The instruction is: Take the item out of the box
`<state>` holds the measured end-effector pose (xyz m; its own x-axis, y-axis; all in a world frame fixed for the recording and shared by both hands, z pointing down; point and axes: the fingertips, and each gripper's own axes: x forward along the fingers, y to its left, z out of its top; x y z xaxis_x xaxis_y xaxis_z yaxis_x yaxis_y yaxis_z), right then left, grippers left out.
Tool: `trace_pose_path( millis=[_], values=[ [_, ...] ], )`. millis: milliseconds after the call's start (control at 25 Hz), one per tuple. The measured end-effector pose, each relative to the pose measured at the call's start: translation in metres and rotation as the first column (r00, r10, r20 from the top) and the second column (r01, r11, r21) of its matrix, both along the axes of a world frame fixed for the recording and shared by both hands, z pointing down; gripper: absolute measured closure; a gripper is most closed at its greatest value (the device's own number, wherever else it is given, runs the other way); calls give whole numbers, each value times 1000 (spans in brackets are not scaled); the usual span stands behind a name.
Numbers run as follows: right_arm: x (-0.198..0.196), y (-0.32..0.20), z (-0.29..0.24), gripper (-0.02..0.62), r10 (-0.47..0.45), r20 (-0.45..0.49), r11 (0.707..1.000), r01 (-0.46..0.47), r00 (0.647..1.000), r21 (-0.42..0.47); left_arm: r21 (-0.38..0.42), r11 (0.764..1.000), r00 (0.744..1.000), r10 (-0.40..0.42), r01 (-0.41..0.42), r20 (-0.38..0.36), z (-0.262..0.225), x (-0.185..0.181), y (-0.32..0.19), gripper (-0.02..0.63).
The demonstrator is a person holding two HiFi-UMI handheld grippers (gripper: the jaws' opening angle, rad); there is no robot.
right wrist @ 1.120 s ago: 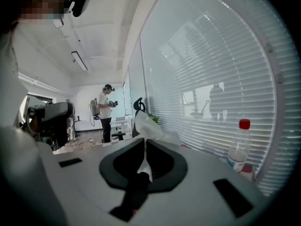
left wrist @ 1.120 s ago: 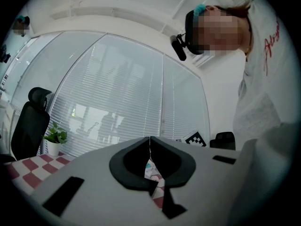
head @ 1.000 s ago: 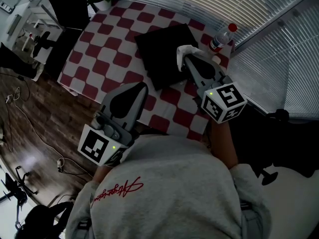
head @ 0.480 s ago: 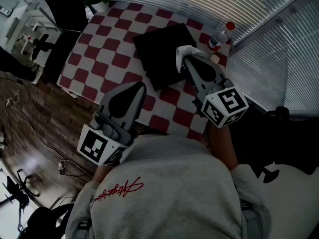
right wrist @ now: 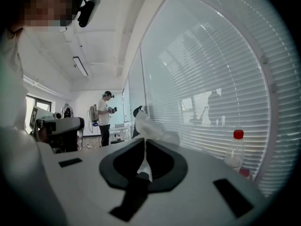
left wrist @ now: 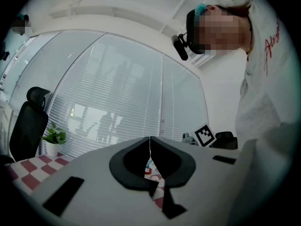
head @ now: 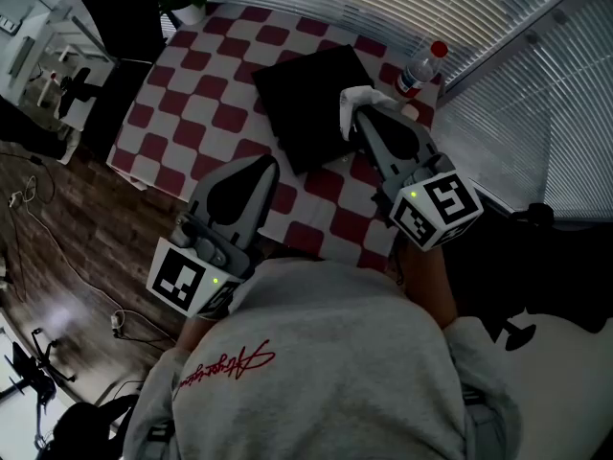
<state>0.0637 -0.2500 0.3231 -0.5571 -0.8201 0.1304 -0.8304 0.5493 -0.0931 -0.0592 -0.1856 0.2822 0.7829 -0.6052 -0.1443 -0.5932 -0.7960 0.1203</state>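
The right gripper, right of centre in the head view, has its jaws pinched on a crumpled white bag-like item. The item is soft and glossy and bulges up past the jaw tips. It sits at the right edge of a flat black box, upper centre, on a red-and-white checked tablecloth. The left gripper, lower left, is pressed together and holds nothing.
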Motion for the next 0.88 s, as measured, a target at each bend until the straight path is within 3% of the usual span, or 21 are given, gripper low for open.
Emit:
trace_pose_path(
  millis=[880],
  values=[
    [1,12,-35,571,-11,12,997,10,1000,79,0,1000,1000,9,-9,0,1,4,-10,589]
  ],
)
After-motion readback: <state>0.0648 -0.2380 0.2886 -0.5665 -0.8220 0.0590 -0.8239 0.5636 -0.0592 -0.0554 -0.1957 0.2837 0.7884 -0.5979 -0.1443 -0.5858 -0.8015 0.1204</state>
